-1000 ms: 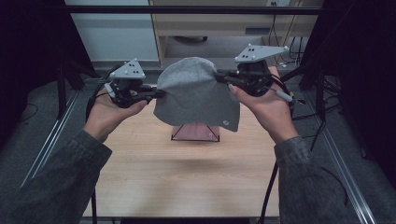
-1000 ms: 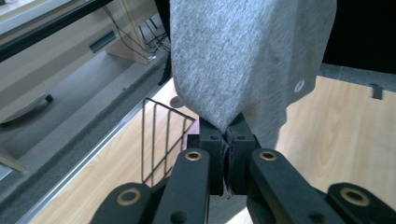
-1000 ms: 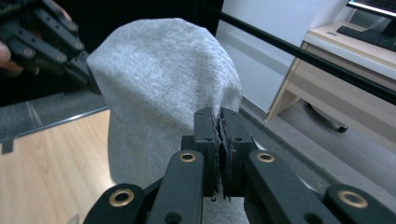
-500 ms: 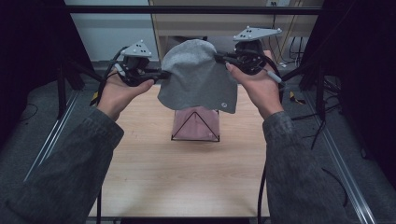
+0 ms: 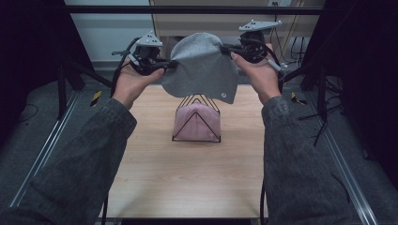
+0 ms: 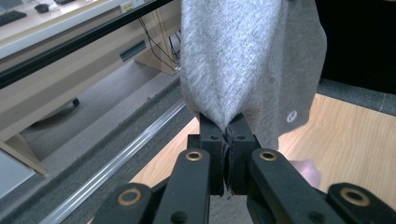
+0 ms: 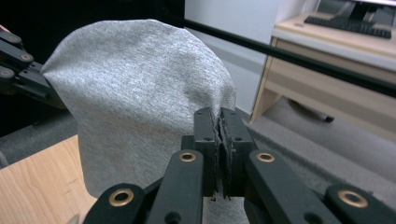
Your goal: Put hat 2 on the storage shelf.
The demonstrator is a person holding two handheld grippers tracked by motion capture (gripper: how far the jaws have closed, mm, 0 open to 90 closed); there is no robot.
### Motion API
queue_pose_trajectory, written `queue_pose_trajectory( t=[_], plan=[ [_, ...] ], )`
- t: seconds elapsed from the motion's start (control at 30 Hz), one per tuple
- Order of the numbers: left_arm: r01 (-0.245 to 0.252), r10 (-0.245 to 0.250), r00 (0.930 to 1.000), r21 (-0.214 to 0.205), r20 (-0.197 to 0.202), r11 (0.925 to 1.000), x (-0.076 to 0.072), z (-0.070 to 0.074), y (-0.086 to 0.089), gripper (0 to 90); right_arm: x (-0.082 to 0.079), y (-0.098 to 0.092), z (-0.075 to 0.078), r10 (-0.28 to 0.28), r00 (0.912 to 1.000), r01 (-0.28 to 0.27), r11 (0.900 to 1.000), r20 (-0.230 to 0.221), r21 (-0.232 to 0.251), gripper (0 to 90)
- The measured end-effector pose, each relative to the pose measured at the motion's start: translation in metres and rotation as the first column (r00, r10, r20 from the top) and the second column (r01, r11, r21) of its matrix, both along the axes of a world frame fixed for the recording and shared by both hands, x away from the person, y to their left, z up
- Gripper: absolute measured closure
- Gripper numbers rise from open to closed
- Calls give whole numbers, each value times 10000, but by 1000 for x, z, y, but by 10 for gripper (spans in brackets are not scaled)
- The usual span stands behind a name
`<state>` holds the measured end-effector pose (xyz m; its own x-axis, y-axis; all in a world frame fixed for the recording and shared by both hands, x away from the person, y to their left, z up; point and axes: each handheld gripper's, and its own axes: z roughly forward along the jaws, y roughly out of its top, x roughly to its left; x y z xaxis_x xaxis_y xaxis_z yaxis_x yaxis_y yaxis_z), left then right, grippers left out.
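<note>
A grey knit beanie (image 5: 201, 65) hangs in the air over the far part of the table, stretched between my two grippers. My left gripper (image 5: 170, 64) is shut on its left edge, and the cloth (image 6: 247, 60) rises from between the closed jaws. My right gripper (image 5: 227, 48) is shut on the right edge, with the beanie (image 7: 135, 88) spread out to the left of its jaws. Below it on the table stands a black wire pyramid stand (image 5: 197, 120) with a pink cloth (image 5: 199, 123) on it. A small round logo (image 5: 225, 95) marks the beanie's lower right.
The light wooden table (image 5: 187, 173) has bare room in front of the stand. Metal rails (image 5: 42, 154) run along both sides, and a black bar (image 5: 187, 9) crosses at the back. A desk (image 7: 336, 70) with a keyboard stands beyond the table.
Both hands have carried the beanie away from me toward the far end of the table. The wire stand with the pink cloth, once hidden beneath it, now shows fully.
</note>
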<state>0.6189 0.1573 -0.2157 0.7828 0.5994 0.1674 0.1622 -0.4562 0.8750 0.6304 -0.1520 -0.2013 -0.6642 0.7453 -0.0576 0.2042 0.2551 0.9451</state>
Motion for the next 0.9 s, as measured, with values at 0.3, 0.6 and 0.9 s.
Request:
queue_pose_trajectory(
  t=[0.3, 0.6, 0.9],
  plan=[
    [-240, 236, 9996, -238, -147, 9994, 10, -22, -2, 878, 12, -3, -17, -106, 9999, 107, 9999, -79, 98, 869],
    [-320, 326, 9986, 162, -404, 9994, 21, -39, -2, 877, 14, 2, -29, -117, 9997, 112, 9997, -224, -225, 868],
    [-431, 438, 9979, 165, -472, 9989, 20, -52, -1, 878, 8, 4, -47, -64, 9989, 43, 9990, -466, -456, 868]
  ],
)
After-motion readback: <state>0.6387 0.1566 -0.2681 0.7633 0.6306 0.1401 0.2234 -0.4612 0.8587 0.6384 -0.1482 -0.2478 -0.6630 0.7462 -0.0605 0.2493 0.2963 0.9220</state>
